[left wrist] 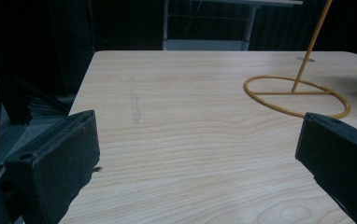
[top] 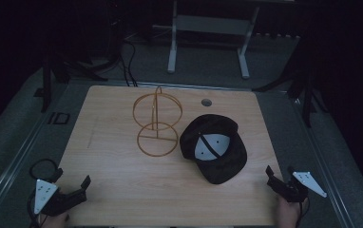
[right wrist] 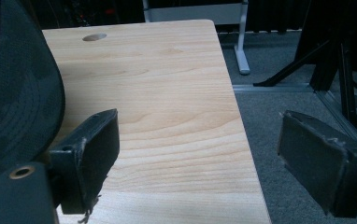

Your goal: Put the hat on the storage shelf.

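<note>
Cap (top: 215, 154) lies upside down on the right half of the wooden table (top: 122, 190), its hollow facing up and its long axis running from the crown at the far left to the flat brim at the near right, so the brim points toward the right gripper (top: 275, 179). It sits just beside the round base of a yellow wire stand (top: 157, 124), whose thin rod rises to a second hoop standing upright. The tabletop is pale wood with visible grain, rounded corners and a small round hole (top: 206, 102) near its far edge; around it are grey floor, black stands, loose cables and a grey metal frame (top: 209, 28) in a dark room. The cap is dark and finely textured, with a pale grey lining patch inside the crown and rows of stitching on the brim. Both grippers rest at the near corners, well apart from the cap: the left gripper (top: 82, 187) has its jaws spread wide with nothing between them, and the right one is likewise released.
</note>
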### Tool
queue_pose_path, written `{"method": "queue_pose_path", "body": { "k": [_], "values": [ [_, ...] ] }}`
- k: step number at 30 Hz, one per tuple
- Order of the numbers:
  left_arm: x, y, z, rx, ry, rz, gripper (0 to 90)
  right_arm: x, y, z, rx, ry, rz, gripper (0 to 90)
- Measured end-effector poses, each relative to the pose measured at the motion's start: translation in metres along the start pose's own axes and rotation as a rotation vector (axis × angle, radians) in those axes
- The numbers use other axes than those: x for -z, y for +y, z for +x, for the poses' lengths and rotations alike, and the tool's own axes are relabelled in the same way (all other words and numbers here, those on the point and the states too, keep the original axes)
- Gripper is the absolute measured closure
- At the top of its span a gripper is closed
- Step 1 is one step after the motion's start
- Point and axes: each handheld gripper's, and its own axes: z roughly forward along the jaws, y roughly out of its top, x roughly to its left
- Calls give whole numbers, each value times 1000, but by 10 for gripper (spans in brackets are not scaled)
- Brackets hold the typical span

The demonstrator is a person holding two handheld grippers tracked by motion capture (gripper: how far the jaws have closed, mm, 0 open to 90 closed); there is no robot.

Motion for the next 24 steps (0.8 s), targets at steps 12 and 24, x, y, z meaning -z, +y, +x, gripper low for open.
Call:
{"method": "queue_pose_path", "body": {
  "k": [12,24],
  "values": [
    [-3,1,-2,7,0,26,5,0,10,-3,-22,55,34,131],
    [-5,4,-1,81,-3,117,5,-4,72,13,76,181,42,126]
  ]
}}
